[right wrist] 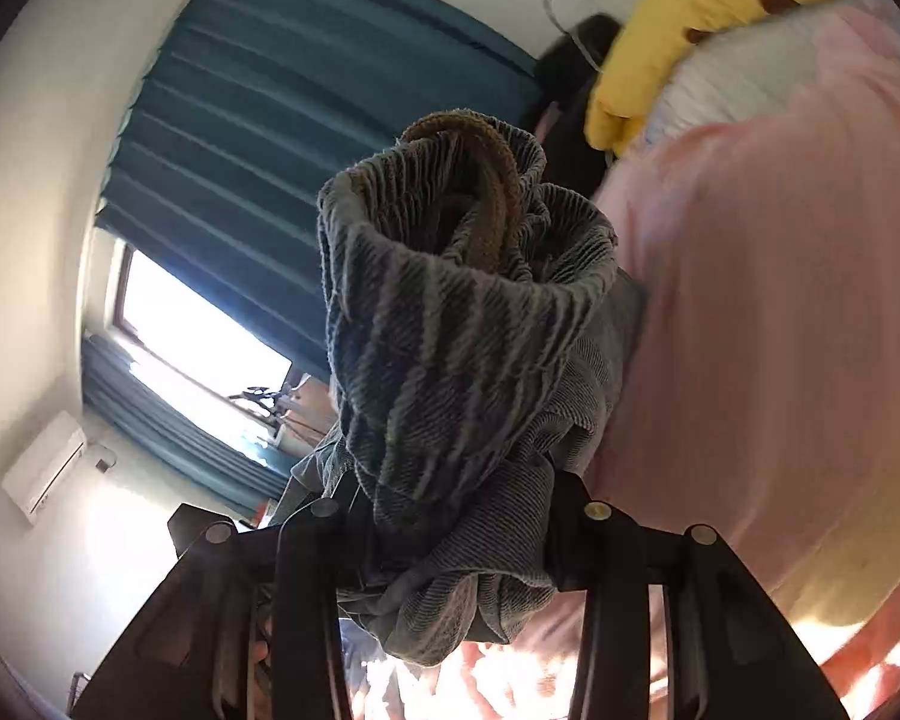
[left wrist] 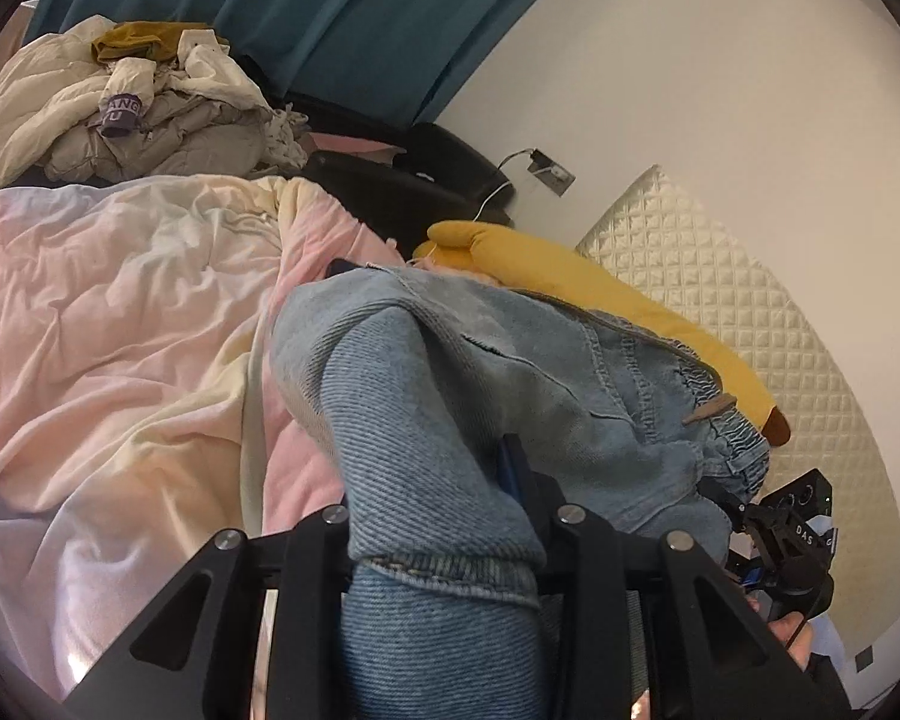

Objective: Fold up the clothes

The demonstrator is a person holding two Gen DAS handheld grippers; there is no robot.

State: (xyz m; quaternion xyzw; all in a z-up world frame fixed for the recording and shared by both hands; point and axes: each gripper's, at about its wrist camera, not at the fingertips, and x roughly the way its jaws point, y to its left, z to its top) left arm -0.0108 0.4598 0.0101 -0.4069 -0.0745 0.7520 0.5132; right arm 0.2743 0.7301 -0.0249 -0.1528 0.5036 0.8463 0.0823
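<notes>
Carrying a pair of light blue denim jeans (left wrist: 450, 396) between both grippers looks like the step in hand: the garment is up off the bed, gathered, not yet laid out. The left gripper (left wrist: 444, 540) has its fingers pinching a thick bunch of leg fabric near a hem. The right gripper (right wrist: 450, 516) pinches another bunch, with the elastic waistband and its brown drawstring (right wrist: 486, 192) standing up in front of its lens.

My judgement is that the next move calls for drawing the two grips apart to pull the jeans taut, then lowering them flat onto the rumpled pink and cream quilt (left wrist: 120, 312) that covers the bed, toward its open middle, clear of the long yellow plush pillow (left wrist: 600, 288) at the head edge.

Much is hidden. Denim covers the fingertips in both views, so the exact bite cannot be seen. The right view is tilted and blurred. A heap of cream and grey clothes (left wrist: 120, 120) sits at the far corner, its pieces hard to tell apart.
</notes>
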